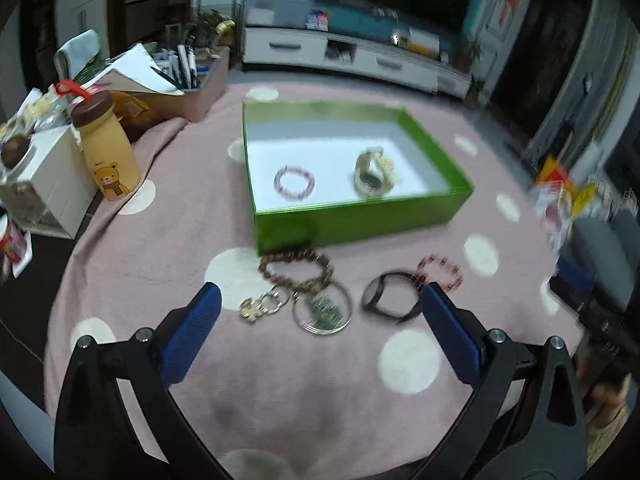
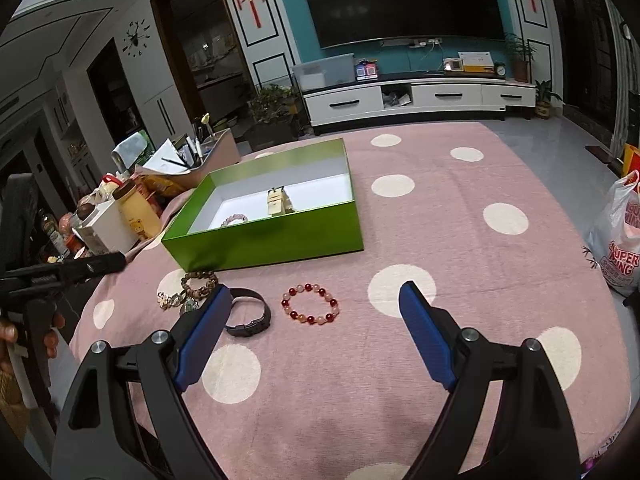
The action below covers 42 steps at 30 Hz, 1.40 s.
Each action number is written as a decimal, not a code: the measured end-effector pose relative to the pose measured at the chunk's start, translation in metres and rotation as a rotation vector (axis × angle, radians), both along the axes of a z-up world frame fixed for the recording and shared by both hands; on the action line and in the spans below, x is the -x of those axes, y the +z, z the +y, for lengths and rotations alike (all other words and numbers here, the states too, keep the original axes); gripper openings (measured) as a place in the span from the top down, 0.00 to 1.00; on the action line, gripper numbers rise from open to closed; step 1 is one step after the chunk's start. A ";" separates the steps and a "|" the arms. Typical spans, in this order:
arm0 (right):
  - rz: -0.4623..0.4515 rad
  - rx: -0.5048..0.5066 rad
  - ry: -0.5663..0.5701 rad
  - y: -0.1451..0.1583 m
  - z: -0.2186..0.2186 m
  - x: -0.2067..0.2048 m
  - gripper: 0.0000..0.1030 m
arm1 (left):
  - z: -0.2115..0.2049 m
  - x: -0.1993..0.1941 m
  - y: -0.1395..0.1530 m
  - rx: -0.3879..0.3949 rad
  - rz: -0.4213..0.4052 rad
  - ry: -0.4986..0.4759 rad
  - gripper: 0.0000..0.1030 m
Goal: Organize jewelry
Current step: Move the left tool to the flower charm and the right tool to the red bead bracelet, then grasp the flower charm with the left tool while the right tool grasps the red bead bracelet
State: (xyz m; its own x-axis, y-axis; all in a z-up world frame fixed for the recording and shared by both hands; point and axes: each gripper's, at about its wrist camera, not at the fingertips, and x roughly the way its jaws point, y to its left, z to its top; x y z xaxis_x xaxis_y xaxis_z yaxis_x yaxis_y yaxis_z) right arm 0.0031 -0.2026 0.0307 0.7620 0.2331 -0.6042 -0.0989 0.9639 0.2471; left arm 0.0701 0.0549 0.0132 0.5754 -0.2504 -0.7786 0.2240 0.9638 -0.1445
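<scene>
- Left wrist view: our left gripper (image 1: 318, 312) hangs over the near edge of the pink, white-dotted tablecloth (image 1: 160, 248) with its blue-padded jaws spread wide and nothing between them.
- Same view, in the open green cardboard box with a white lining (image 1: 360, 220): a small pale purple bead bracelet (image 1: 294, 182) toward its left wall, and a gold-toned metal watch (image 1: 374, 178) toward its right. We count two pieces sorted.
- Same view, on the cloth just in front of the box's near wall: a brown wooden bead bracelet (image 1: 296, 270), a small gold-coloured trinket (image 1: 260, 306), a clear ring-shaped bangle with a green piece inside (image 1: 322, 308), a black band-style wristwatch (image 1: 390, 296), and a red and pink bead bracelet (image 1: 440, 272). The first three touch or overlap.
- Right wrist view: our right gripper (image 2: 316, 308) has its jaws spread wide, empty, lined up on the red and pink bead bracelet (image 2: 310, 304), which lies flat on the cloth between and just beyond the tips.
- Step in hand, as we judge it: the approach to the next loose piece, most likely that bracelet.
- Next move calls for: lowering the tips astride one side of the bead ring, pinching it, then carrying it over the box's near wall.
</scene>
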 end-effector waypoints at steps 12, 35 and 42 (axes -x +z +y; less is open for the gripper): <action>0.094 0.003 0.032 -0.037 0.004 -0.014 0.17 | 0.034 0.017 -0.061 -0.046 -0.028 0.166 0.02; 0.252 0.038 0.014 -0.090 0.015 -0.077 0.52 | 0.037 -0.019 -0.102 -0.083 -0.023 0.064 0.59; 0.236 0.132 0.035 -0.092 0.030 -0.085 0.65 | 0.031 -0.021 -0.103 -0.098 -0.046 0.019 0.75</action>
State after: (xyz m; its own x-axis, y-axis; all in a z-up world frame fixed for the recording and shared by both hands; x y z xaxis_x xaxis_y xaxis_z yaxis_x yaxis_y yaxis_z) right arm 0.0878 -0.1723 -0.0610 0.5892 0.1644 -0.7911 -0.0878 0.9863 0.1395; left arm 0.0910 0.0857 -0.0897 0.6150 -0.1632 -0.7714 0.2100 0.9769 -0.0393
